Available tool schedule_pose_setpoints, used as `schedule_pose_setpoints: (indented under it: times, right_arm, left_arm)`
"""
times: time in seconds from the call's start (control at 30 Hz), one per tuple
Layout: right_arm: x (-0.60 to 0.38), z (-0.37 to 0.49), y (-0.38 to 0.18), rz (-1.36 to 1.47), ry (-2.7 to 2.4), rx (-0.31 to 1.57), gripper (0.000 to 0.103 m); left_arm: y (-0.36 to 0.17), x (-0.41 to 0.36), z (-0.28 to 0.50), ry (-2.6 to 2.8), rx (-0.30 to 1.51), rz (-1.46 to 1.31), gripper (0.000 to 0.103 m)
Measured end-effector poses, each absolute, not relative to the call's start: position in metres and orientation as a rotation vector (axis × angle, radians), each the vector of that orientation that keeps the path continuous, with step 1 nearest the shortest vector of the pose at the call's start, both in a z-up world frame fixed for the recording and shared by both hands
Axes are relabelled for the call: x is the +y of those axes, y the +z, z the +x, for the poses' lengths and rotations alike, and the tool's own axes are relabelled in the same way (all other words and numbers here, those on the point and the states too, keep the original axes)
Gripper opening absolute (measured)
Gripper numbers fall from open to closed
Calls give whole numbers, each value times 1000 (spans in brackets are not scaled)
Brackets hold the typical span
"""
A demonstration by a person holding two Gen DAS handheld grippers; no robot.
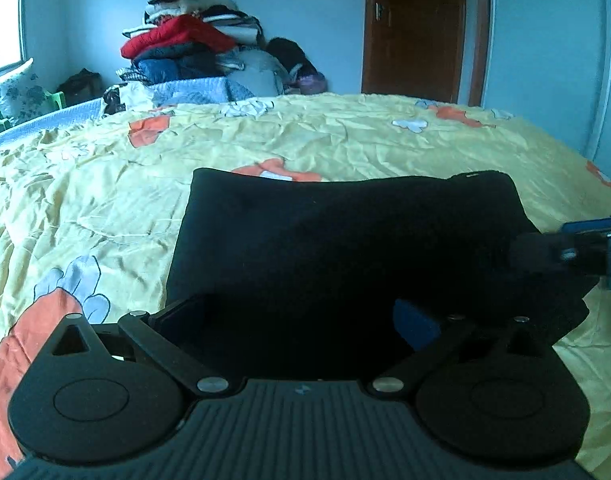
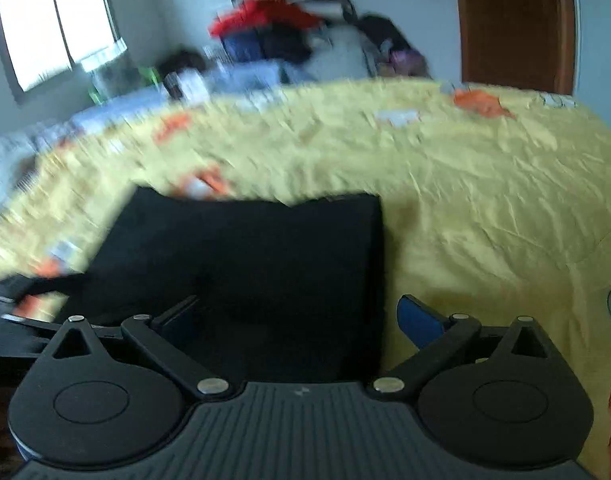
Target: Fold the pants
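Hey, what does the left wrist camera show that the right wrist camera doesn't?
Only the left wrist view: the wardrobe with flower decals on the right, and the right gripper entering from the right edge over the pants.

Only the right wrist view: the bright window, nearly whole, and dark furniture at lower left.

Both: the folded black pants on the yellow bedspread, the clothes pile, the brown door, and open jaws.

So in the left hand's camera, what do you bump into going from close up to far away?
left gripper → folded black pants → yellow bedspread → pile of clothes by the back wall.
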State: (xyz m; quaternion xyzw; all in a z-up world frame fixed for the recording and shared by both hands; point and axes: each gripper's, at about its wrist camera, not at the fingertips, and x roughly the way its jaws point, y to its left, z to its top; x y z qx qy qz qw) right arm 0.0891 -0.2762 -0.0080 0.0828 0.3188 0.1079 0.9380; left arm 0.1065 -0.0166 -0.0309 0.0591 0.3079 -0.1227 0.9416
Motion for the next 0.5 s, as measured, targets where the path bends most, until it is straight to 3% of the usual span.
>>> schedule_pose_setpoints:
  times: [0.13, 0.23, 0.5]
  right_arm:
    - [-254, 74, -2, 43, 101, 597, 103]
    - [-242, 90, -20, -70, 51, 675, 103]
    - [-249, 70, -10, -2, -1, 613, 103]
  left_arm:
    - [-30, -22, 104, -216, 618, 118, 103]
    - [-29, -23, 102, -205, 620, 120, 103]
    - [-25, -21, 98, -185, 634, 117, 103]
